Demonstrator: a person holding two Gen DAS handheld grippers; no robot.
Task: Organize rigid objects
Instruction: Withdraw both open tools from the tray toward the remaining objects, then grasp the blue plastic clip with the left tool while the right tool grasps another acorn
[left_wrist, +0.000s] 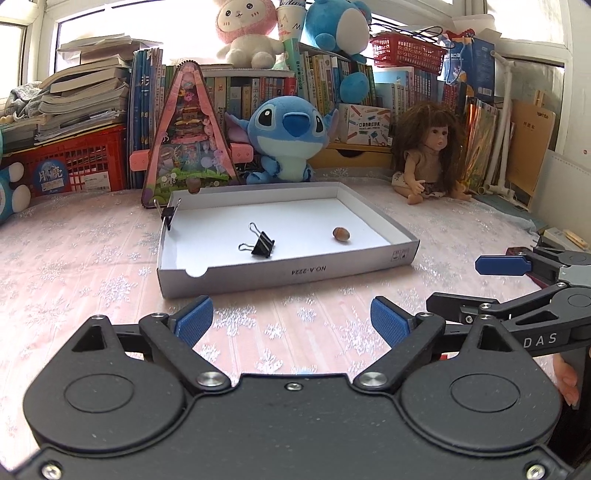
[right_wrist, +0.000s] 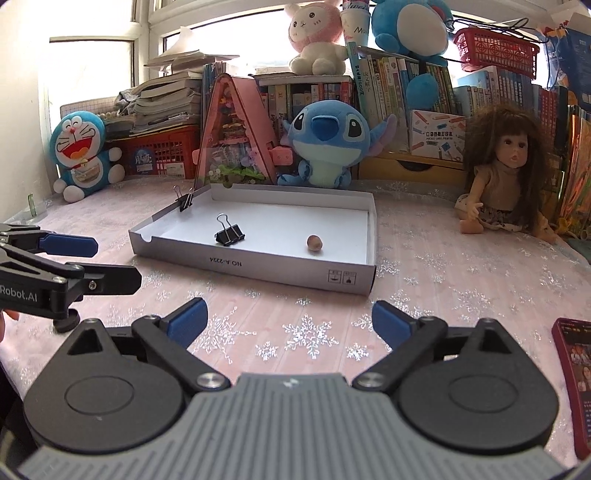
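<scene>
Blue ribbed pads stand spread wide on both of my tools, with nothing between them: the left gripper (left_wrist: 291, 319) and the right gripper (right_wrist: 290, 319) both hang above the pink snowflake-patterned tablecloth (left_wrist: 92, 258), short of the shallow white cardboard tray (left_wrist: 291, 274). Each shows at the edge of the other's view, so I judge them side by side and near each other.

Inside the tray, a black metal binder clip with wire handles (left_wrist: 260, 242) lies on the white floor left of centre, and a small brown nut, roundish like an acorn or hazelnut, (left_wrist: 341, 234) rests well apart from it toward the right wall. A second black binder clip (left_wrist: 168, 217) is clamped onto the tray's left wall near the far corner, handles sticking up.

I expect the loose clip to be light, stiff and smooth on its painted steel; I would pinch it across the flat black body, not by the thin wire loops, which swing and could twist out. The nut looks hard, light and ready to roll, so I would close on it squarely at its widest part. The tray is thin card and may slide or flex if pushed.

Beyond the tray sit a blue plush alien toy (left_wrist: 288, 138), a long-haired doll (left_wrist: 428, 151) and shelves of books (left_wrist: 280, 90). A dark red phone (right_wrist: 572, 380) lies just right of my right gripper.
</scene>
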